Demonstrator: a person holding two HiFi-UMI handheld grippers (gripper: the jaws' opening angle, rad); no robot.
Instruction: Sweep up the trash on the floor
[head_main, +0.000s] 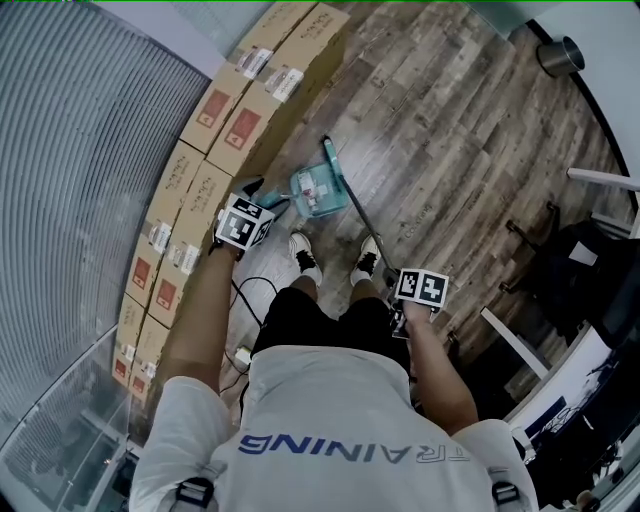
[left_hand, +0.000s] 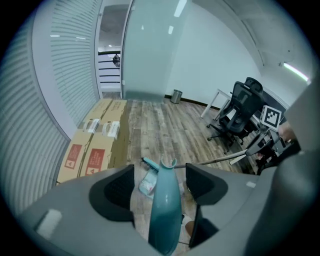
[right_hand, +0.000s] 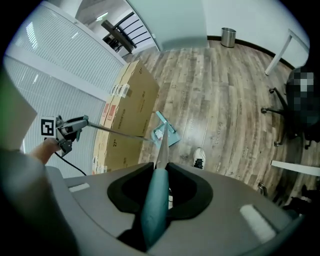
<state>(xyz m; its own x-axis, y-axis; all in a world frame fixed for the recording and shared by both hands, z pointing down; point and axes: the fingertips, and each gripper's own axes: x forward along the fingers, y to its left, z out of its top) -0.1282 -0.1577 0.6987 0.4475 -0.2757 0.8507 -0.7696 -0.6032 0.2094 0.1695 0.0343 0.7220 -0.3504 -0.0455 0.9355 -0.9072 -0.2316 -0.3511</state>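
While the trash (head_main: 320, 188) lies in the dustpan (head_main: 300, 197), at two o'clock from the left gripper (left_hand: 160, 172) and ten o'clock from the right gripper (right_hand: 160, 167) in the head view, left fingers (left_hand: 117, 192) stand spread around the dustpan handle (left_hand: 165, 210) and right fingers (right_hand: 187, 192) pinch the broom handle (right_hand: 154, 210).

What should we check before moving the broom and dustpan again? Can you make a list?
1. Right tongs shut on the broom handle: ok.
2. Left tongs gripping the dustpan handle: not ok, they stand apart around it.
3. Trash lying in the dustpan: ok.
4. Broom pole reaches down to the dustpan: ok.
5. No trash left on the floor: cannot tell, only part of it shows.
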